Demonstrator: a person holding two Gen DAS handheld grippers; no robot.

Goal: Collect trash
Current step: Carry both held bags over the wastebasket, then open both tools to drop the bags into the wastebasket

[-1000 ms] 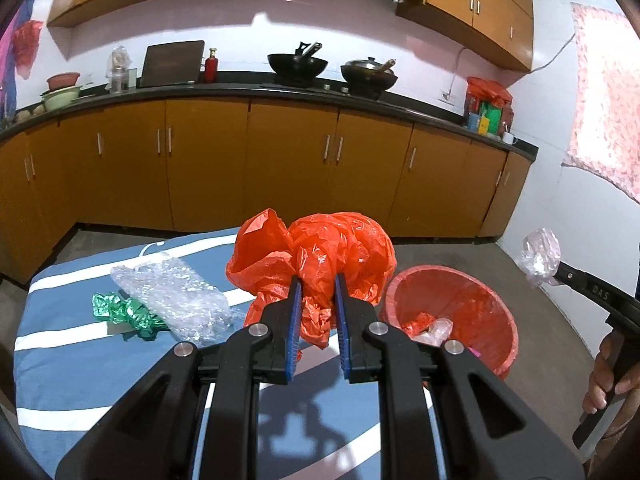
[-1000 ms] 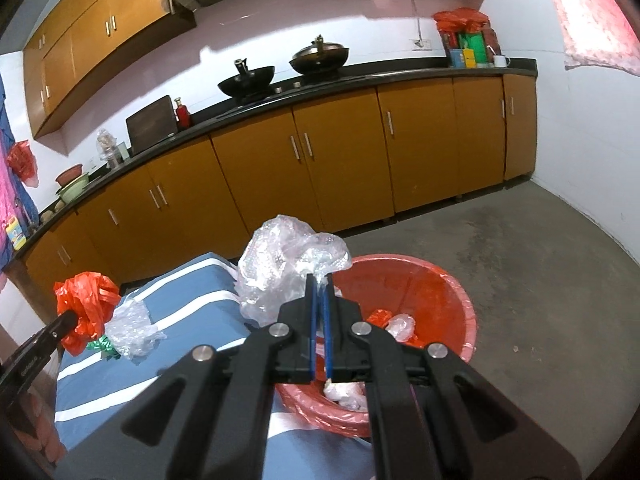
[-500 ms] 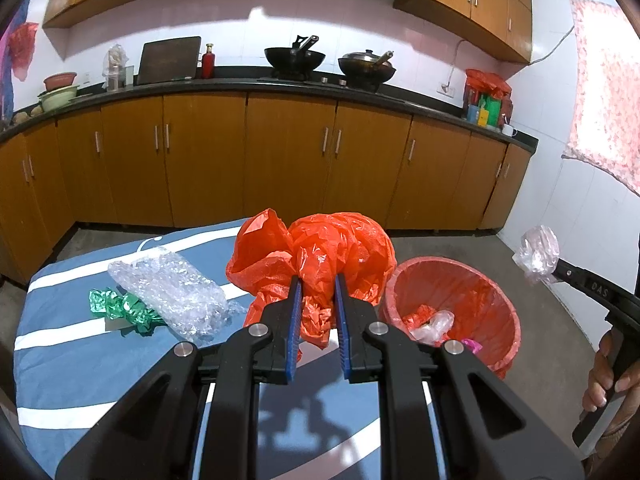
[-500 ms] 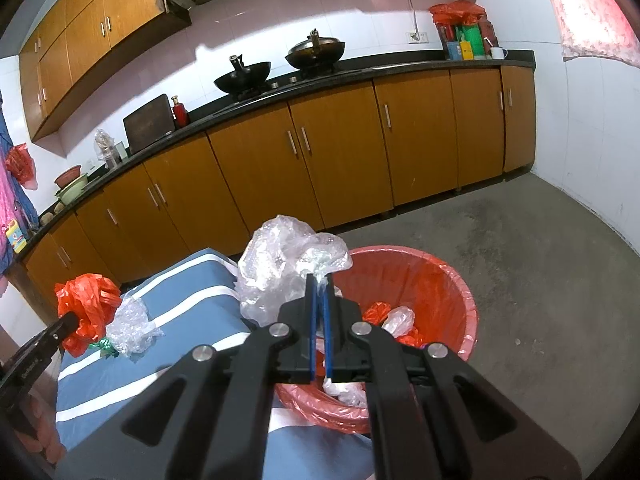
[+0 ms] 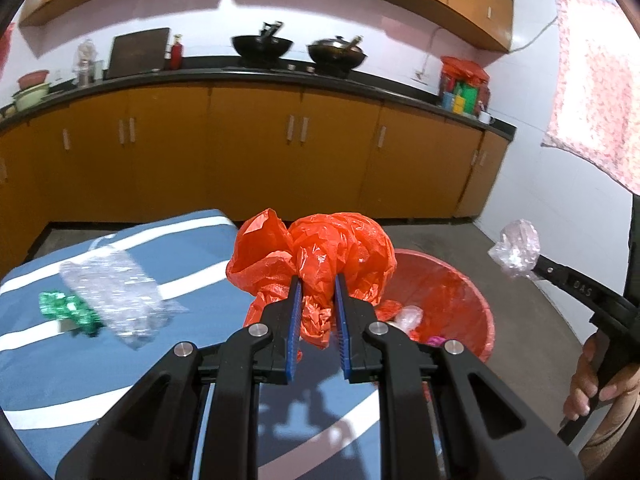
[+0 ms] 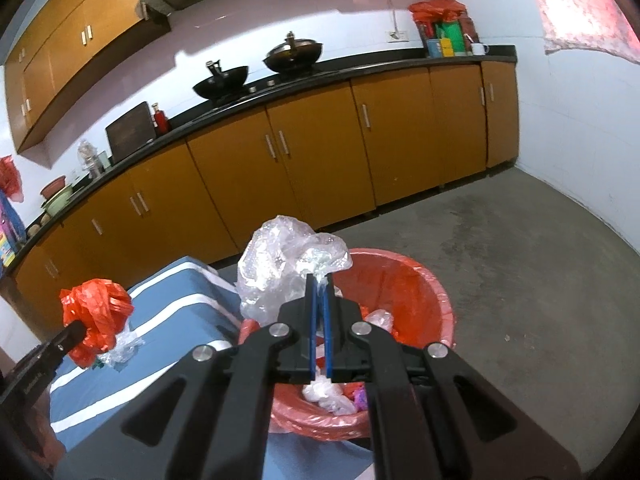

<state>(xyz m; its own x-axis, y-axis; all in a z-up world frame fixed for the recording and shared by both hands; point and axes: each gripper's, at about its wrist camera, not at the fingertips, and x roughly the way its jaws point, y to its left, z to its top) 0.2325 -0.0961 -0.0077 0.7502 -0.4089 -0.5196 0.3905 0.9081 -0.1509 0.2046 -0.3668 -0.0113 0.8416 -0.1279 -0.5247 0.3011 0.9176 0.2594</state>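
My left gripper (image 5: 316, 284) is shut on a crumpled orange plastic bag (image 5: 320, 256), held above the blue striped table's (image 5: 120, 364) right edge beside the red bin (image 5: 460, 296). My right gripper (image 6: 318, 280) is shut on a crumpled clear plastic bag (image 6: 280, 268), held over the near rim of the red bin (image 6: 420, 292), which holds several scraps. The right gripper with its clear bag (image 5: 518, 248) shows at the right of the left wrist view. The orange bag (image 6: 96, 316) shows at the left of the right wrist view.
A clear bubble-wrap piece (image 5: 112, 292) and a green foil scrap (image 5: 64, 308) lie on the table's left part. Orange kitchen cabinets (image 5: 256, 152) with woks on the counter run behind. Bare concrete floor (image 6: 520, 260) lies right of the bin.
My left gripper has moved right with the orange bag, closer to the bin. My right gripper has edged further over the bin with the clear bag.
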